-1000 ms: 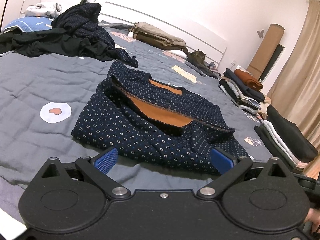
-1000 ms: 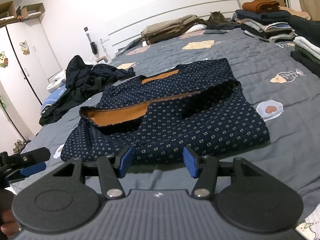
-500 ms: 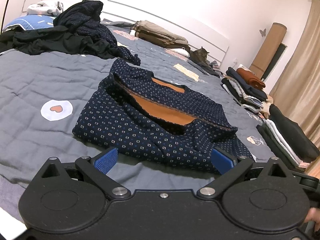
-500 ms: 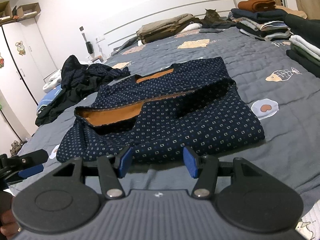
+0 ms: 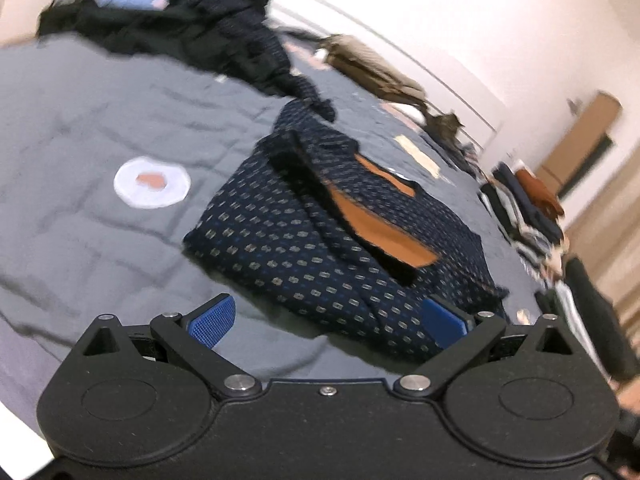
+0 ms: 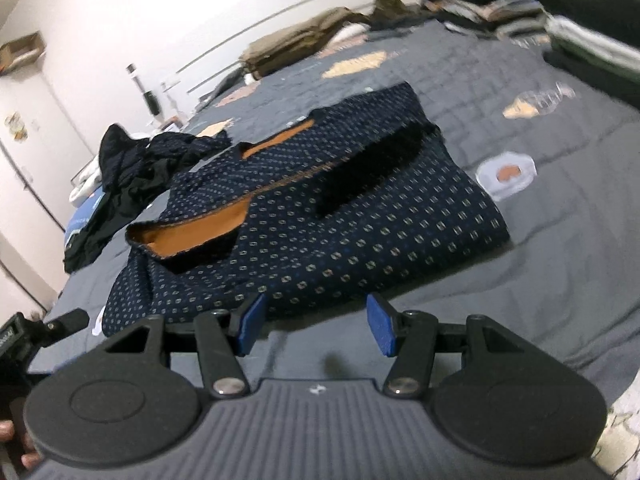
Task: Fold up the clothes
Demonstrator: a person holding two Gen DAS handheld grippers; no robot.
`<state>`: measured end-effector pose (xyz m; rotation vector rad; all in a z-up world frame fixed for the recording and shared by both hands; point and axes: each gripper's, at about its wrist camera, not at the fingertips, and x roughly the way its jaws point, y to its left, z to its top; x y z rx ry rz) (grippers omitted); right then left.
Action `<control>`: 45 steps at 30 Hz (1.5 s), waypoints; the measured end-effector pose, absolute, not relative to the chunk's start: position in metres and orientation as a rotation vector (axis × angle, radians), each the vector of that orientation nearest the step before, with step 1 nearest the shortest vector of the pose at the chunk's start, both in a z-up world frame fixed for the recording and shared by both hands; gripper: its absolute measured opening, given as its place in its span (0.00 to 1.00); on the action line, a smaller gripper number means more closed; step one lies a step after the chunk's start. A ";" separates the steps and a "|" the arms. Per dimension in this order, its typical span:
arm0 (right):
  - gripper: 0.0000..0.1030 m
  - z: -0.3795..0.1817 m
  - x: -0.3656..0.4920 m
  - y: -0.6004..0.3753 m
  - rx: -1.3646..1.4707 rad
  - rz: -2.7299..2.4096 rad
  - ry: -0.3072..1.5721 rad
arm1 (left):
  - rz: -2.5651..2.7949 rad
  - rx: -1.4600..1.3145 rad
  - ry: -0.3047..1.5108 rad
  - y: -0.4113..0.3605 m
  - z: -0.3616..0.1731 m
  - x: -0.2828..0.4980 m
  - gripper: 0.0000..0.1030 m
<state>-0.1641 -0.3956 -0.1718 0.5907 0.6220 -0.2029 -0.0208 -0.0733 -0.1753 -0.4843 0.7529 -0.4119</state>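
1. Here the left gripper stands wide open and empty, the folded navy patterned sweater just ahead of its blue pads.
2. The right gripper is half open, holding nothing; the sweater's near edge lies just beyond its fingertips, on the grey quilt.

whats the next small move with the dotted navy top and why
Probably ease both claws forward and down to its near edge. The left claw and right claw are open and empty, just short of the half-folded navy top on the bed.
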 end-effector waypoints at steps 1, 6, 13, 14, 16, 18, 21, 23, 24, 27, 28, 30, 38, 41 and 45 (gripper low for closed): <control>0.54 -0.175 -0.164 -0.399 0.615 -0.209 0.625 | -0.403 -0.506 0.763 -0.071 -0.179 -0.017 0.97; 0.54 -0.189 -0.164 -0.418 0.730 -0.240 0.627 | -0.365 -0.550 0.781 -0.068 -0.188 -0.004 0.97; 0.54 -0.207 -0.156 -0.439 0.885 -0.224 0.615 | -0.354 -0.605 0.814 -0.072 -0.199 0.012 0.97; 0.54 -0.210 -0.154 -0.441 0.902 -0.221 0.616 | -0.354 -0.610 0.820 -0.074 -0.201 0.014 0.97; 0.54 -0.215 -0.149 -0.445 0.930 -0.217 0.620 | -0.352 -0.618 0.832 -0.077 -0.205 0.019 0.97; 0.54 -0.220 -0.144 -0.449 0.953 -0.213 0.611 | -0.348 -0.625 0.838 -0.080 -0.209 0.024 0.97; 0.54 -0.225 -0.140 -0.455 1.001 -0.213 0.588 | -0.350 -0.645 0.835 -0.082 -0.212 0.032 0.97; 0.54 -0.228 -0.137 -0.460 1.036 -0.215 0.574 | -0.353 -0.671 0.834 -0.082 -0.214 0.039 0.97; 0.54 -0.230 -0.135 -0.461 1.049 -0.216 0.568 | -0.354 -0.683 0.834 -0.082 -0.215 0.043 0.97; 0.56 -0.232 -0.129 -0.464 1.066 -0.219 0.558 | -0.356 -0.717 0.833 -0.082 -0.218 0.054 0.96; 0.57 -0.233 -0.127 -0.465 1.066 -0.220 0.555 | -0.356 -0.728 0.833 -0.082 -0.218 0.058 0.96; 0.58 -0.233 -0.123 -0.467 1.070 -0.224 0.542 | -0.355 -0.750 0.834 -0.082 -0.220 0.065 0.96; 0.60 -0.237 -0.108 -0.477 1.110 -0.244 0.486 | -0.350 -0.709 0.788 -0.084 -0.215 0.067 0.38; 0.59 -0.230 -0.111 -0.477 1.107 -0.230 0.440 | -0.348 -0.699 0.770 -0.081 -0.213 0.065 0.22; 0.59 -0.232 -0.103 -0.473 1.074 -0.217 0.464 | -0.336 -0.696 0.809 -0.085 -0.225 0.072 0.25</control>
